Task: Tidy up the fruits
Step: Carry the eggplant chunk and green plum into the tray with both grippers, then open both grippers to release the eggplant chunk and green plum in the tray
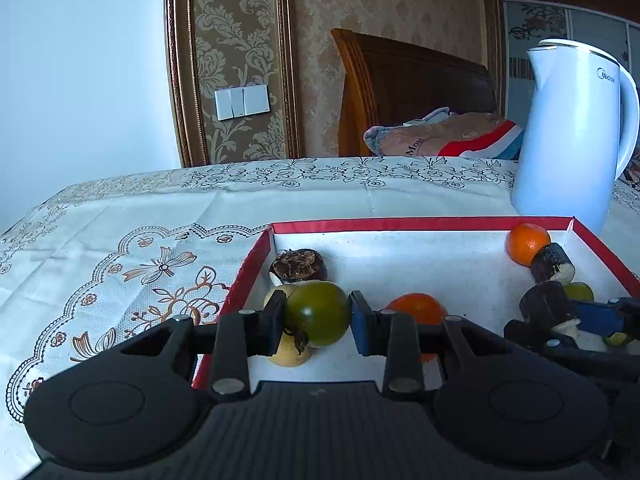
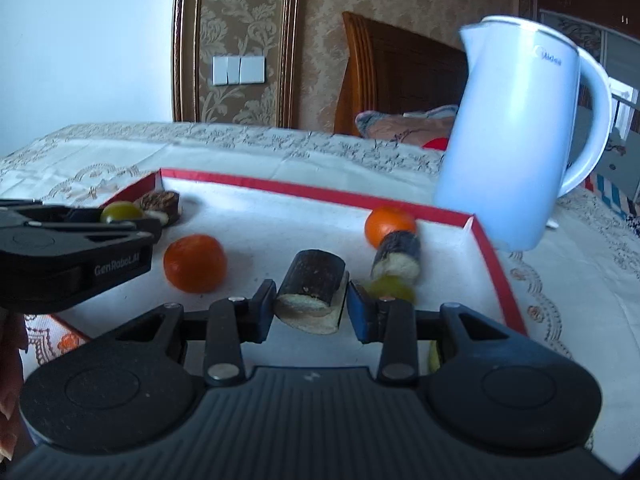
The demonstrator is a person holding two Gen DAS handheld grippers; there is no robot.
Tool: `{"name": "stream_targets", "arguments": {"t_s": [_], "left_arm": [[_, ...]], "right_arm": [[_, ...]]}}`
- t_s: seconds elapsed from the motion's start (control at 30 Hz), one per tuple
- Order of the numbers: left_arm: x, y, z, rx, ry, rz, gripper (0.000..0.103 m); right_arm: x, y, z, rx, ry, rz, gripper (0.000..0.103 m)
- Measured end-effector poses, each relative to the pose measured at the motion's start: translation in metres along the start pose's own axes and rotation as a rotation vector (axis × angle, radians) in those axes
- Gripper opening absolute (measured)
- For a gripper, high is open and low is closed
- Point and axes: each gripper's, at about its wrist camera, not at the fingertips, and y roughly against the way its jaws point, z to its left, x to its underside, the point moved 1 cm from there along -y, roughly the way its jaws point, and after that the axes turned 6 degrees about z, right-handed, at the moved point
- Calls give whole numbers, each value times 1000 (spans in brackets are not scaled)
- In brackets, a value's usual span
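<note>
**Fruits in the red-rimmed tray**

We see a green tomato (image 1: 318,314) clamped in the left gripper (image 1: 318,316), above a pale yellow fruit (image 1: 289,350). A dark cane piece (image 2: 310,290) with a pale cut end sits in the right gripper (image 2: 311,308). Inside the white tray (image 1: 420,225) lie two oranges (image 2: 195,263) (image 2: 389,225), two more cane pieces (image 2: 397,260) (image 1: 298,266) and a green fruit (image 2: 390,288).

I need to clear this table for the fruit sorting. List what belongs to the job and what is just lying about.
Belongs to the job:
- green tomato, in the left claw
- dark cane piece, in the right claw
- two oranges
- other cane pieces
- red-edged box

Lying about:
- white kettle
- patterned tablecloth
- pillow
</note>
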Motion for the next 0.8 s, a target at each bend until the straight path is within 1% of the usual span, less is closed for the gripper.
{"name": "stream_targets", "arguments": {"t_s": [0.2, 0.27, 0.4, 0.5, 0.53, 0.57, 0.6, 0.63, 0.7, 0.73, 0.8], "left_arm": [[2, -1, -3, -9, 1, -13, 33], [4, 0, -7, -19, -27, -18, 33], [6, 1, -12, -6, -49, -24, 35], [6, 1, -12, -16, -41, -25, 43], [5, 1, -11, -20, -33, -23, 47], [5, 0, -9, -26, -21, -18, 56], [5, 0, -7, -31, -2, -11, 61], [5, -1, -4, -29, 16, -5, 63], [4, -1, -1, -24, 29, 0, 63], [4, -2, -1, -25, 29, 2, 65], [5, -2, -3, -39, 15, -1, 66]], "right_arm": [[-1, -9, -8, 12, -45, 38, 36], [0, -14, -11, 14, -64, 57, 36], [-1, -15, -14, 16, -83, 56, 36], [0, -14, -15, 19, -86, 54, 36], [0, -14, -15, 18, -88, 53, 36], [1, -13, -15, 18, -92, 51, 36], [1, -13, -16, 19, -97, 50, 36], [0, -13, -17, 20, -101, 48, 36], [-1, -14, -17, 18, -104, 50, 36], [-1, -14, -17, 20, -102, 50, 36], [-1, -14, -16, 24, -99, 48, 36]]}}
